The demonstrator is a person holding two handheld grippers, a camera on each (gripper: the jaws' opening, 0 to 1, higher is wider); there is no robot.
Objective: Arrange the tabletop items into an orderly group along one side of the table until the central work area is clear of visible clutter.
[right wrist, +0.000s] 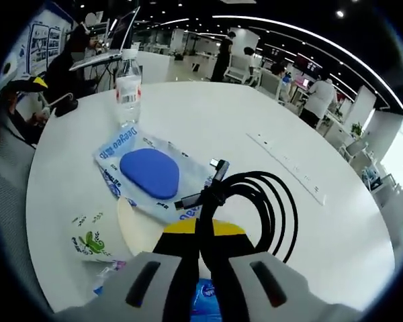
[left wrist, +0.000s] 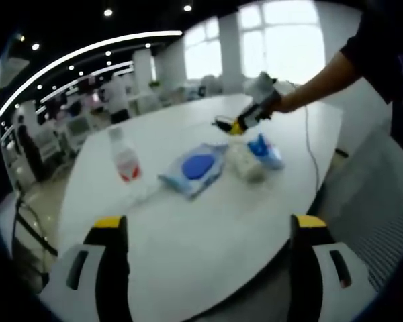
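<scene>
Two of your tools are at work: your right gripper (right wrist: 200, 249) has its jaws pinched on the coiled black cable (right wrist: 255, 204), lifted over the white bench (right wrist: 208, 114), while your left gripper (left wrist: 208, 231) hangs back with jaws spread and empty. You seem mid-carry; next, set the cable beside the wipes pack (right wrist: 151, 173), water bottle (right wrist: 128, 87) and small packets (left wrist: 255, 155) gathered together near one edge.
</scene>
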